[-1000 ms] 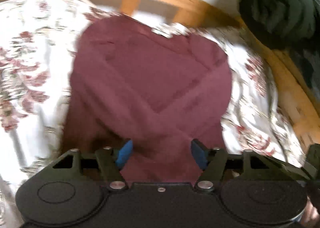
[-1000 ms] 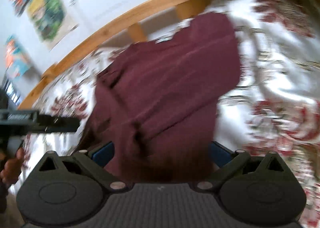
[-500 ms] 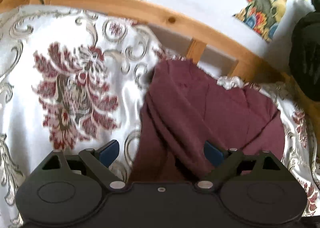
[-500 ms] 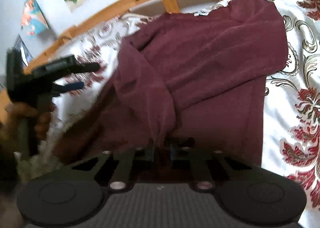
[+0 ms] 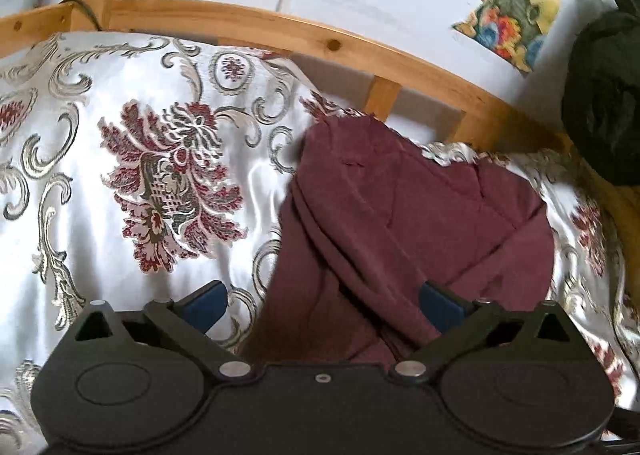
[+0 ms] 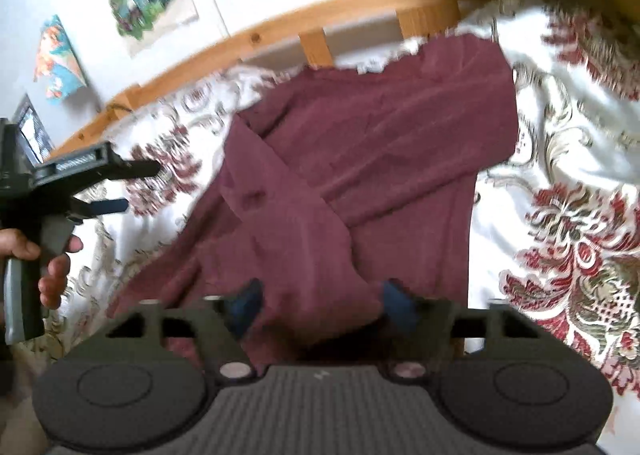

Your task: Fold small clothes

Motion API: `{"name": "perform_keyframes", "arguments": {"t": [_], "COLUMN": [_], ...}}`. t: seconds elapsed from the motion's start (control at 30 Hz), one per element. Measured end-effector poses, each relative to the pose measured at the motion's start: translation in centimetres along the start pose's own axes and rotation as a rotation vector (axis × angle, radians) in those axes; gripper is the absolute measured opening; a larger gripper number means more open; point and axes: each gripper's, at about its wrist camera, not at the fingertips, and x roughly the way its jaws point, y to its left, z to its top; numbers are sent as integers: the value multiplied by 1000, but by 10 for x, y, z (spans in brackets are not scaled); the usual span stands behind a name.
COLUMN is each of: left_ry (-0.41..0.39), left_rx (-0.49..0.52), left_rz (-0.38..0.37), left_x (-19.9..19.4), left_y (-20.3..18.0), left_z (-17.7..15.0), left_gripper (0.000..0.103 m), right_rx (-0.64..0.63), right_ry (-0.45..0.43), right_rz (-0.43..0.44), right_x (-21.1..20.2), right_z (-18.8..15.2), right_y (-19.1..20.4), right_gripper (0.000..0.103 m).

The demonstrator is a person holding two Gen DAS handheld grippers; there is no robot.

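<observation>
- left wrist view: the maroon garment (image 5: 420, 223) lies on the patterned bedspread (image 5: 132, 175), near the wooden bed rail (image 5: 280, 31), with both sleeves already laid across the body so they cross in the middle.
- left wrist view: the left gripper (image 5: 322, 301) has its jaws opening, and they stand wide apart. the left pad sits over bare bedspread and the right pad over the cloth; the garment's left edge lies between them, but nothing is pinched.
- left wrist view: my reading is that the sleeve fold is done and this hand is free, hanging just short of the garment's near edge.
- right wrist view: the same maroon garment (image 6: 360, 159) fills the middle of the picture, its crossed sleeve running down toward the camera. the picture is blurred, so fine creases are hard to read.
- right wrist view: the right gripper (image 6: 320, 303) has its jaws opening too. a fold of cloth lies between the blue pads, yet the pads stand off it and do not seem to press.
- right wrist view: at the left a hand (image 6: 44, 259) holds the other gripper (image 6: 124, 187) over the bedspread, just beside the garment's edge, with its fingers spread.
- next move, as i judge it: both claws need to take the near hem at its two corners and carry it up toward the collar, keeping the crossed sleeves from sliding out.
</observation>
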Motion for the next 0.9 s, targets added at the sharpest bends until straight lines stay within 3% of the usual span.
{"name": "perform_keyframes", "arguments": {"t": [0.17,0.3,0.4,0.6,0.77,0.9], "left_ry": [49,110,135,80,31,-2], "left_rx": [30,50,132,291,431,371], "left_rz": [-26,-28,-17,-7,-28,-137], "left_x": [-16,-16,-17,3,38,62], "left_y": [-13,-17,-16,-4,-4,19], "left_z": [3,11,20,23,21,33], "left_gripper": [102,102,102,102,102,100], "right_rx": [-14,4,47,75,18,42], "right_ry": [-80,-136,-180,-252,-235,-147], "right_rz": [-8,6,-7,-84,-137,-71], "right_x": [-24,-33,-34,-22,-5,21], "right_z": [-2,0,2,4,9,48], "right_y": [10,7,-1,-10,-9,-12], "right_gripper": [102,103,103,103,103,103]}}
